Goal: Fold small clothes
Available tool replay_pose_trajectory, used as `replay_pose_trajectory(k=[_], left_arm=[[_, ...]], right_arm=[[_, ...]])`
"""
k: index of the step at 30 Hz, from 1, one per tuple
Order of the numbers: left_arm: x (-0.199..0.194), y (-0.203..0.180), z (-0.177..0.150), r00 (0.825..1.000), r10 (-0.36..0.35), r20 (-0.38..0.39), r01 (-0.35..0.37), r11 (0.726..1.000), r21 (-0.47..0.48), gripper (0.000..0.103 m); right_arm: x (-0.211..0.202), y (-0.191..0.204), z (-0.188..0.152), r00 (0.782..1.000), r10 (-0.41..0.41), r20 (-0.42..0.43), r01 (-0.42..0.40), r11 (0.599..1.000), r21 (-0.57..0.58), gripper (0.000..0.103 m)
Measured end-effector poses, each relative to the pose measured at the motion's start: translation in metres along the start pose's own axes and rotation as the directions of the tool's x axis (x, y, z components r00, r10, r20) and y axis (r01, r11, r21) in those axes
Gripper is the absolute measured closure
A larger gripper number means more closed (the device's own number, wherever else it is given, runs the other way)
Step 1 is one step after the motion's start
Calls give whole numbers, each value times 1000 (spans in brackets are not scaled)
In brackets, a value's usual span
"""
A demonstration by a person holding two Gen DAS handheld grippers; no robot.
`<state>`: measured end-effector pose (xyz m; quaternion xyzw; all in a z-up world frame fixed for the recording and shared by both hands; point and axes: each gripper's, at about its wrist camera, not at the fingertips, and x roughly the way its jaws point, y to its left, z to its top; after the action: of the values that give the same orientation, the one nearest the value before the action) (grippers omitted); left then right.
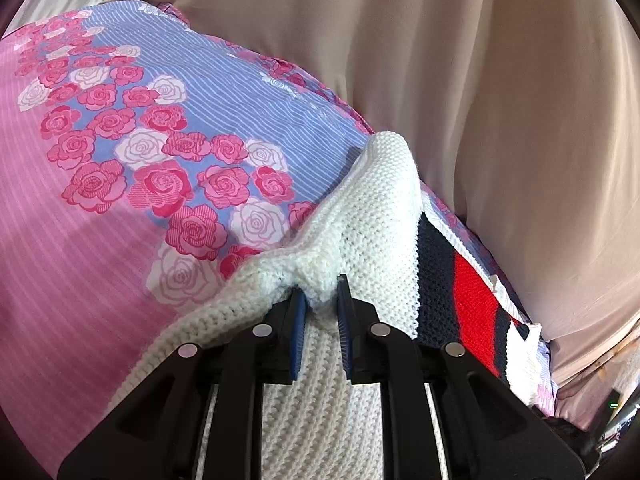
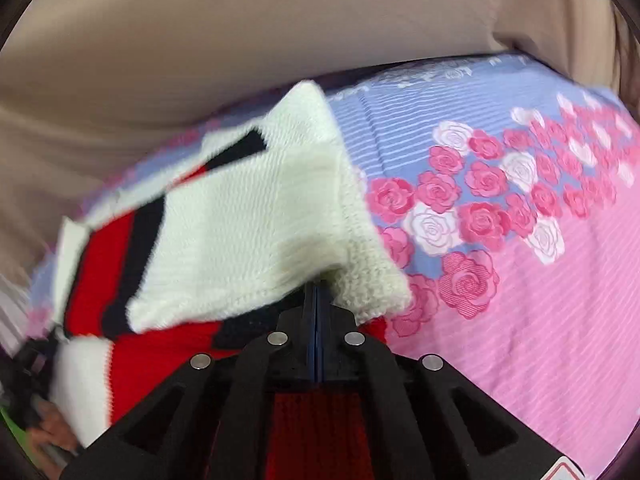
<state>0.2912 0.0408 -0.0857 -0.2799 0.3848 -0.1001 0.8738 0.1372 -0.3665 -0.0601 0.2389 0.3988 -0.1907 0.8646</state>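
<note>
We saw the knitted sweater (image 1: 372,208), white with navy and red bands, lying on the rose-printed bedsheet (image 1: 120,160), by its edge toward two o'clock in the left view. The left gripper (image 1: 320,296) pinched a bunched white fold. The right gripper (image 2: 316,296) had its jaws pressed together under a lifted white flap; whether it caught the knit we could not tell. Beige fabric (image 1: 500,80) hung beyond.

Rose-printed pink and blue bedsheet (image 1: 120,152) against draped beige curtain (image 1: 500,80).
</note>
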Motion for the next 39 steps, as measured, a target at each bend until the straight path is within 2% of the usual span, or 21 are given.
replay_pose_trajectory(k=[2,4,6,8,9,11,13,15,17,19,22,23,24,25,27,28,30,32,34,36,39], left_arm=[[-4,-3,-1,1000,4,-23,-4,1000,17,86],[-26,-2,-3,998,19,-60,-17,999,38,59],[-56,3,-9,996,38,-79,-32,997,71,45],[-95,13,-22,992,52,-113,-36,990,133,40],[-111,20,-29,989,69,-134,-48,987,153,32],[-144,39,-48,976,118,-185,-87,983,163,28],[-169,59,-70,959,157,-237,-121,980,158,22],[-183,75,-88,946,168,-276,-142,984,111,21],[-198,82,-102,961,137,-238,-129,990,51,16],[-196,79,-107,965,116,-236,-117,993,10,12],[-187,70,-107,972,110,-206,-116,993,-20,10],[-182,68,-104,973,106,-205,-114,993,-27,11],[-179,66,-102,974,95,-206,-103,994,-30,23],[-174,63,-99,974,64,-218,-72,997,-32,58],[-160,61,-94,953,41,-299,-57,997,-43,91],[-161,63,-91,950,38,-310,-62,996,-66,91],[-176,62,-84,958,41,-285,-66,995,-77,94],[-203,55,-77,967,39,-253,-49,998,-36,95],[-228,51,-78,966,39,-254,-41,999,-1,99],[-257,52,-85,959,41,-281,-38,999,17,99],[-291,56,-103,941,73,-331,-55,996,64,99]], right_arm=[[-22,0,1,998,18,58,-18,1000,5,98],[-38,2,-9,997,9,76,-9,1000,-4,88],[-56,-7,-27,999,31,44,-32,999,11,81],[-84,-18,-61,1000,24,0,-24,1000,-3,65],[-96,-23,-78,1000,8,-17,-8,1000,-20,57],[-119,-36,-117,997,-29,-65,25,998,-55,49],[-139,-45,-162,988,-65,-142,54,995,-79,47],[-156,-58,-196,978,-44,-206,36,999,-40,47],[-166,-58,-222,976,-16,-217,15,1000,-7,44],[-169,-48,-235,977,19,-211,-19,1000,4,35],[-165,-29,-240,981,64,-184,-67,998,-11,34],[-162,-22,-240,983,74,-166,-79,997,-23,34],[-158,-15,-239,984,87,-157,-93,995,-32,34],[-154,-9,-237,986,84,-144,-90,995,-38,34],[-145,-2,-229,989,90,-120,-94,995,-28,38],[-142,-1,-224,990,92,-111,-94,995,-17,62],[-137,-4,-214,984,116,-137,-112,993,37,94],[-153,-14,-202,978,184,-102,-170,977,130,95],[-181,-16,-195,980,191,-58,-183,976,120,96],[-214,-19,-195,979,197,-42,-192,976,102,96],[-248,-26,-210,977,196,-89,-189,978,85,97]])
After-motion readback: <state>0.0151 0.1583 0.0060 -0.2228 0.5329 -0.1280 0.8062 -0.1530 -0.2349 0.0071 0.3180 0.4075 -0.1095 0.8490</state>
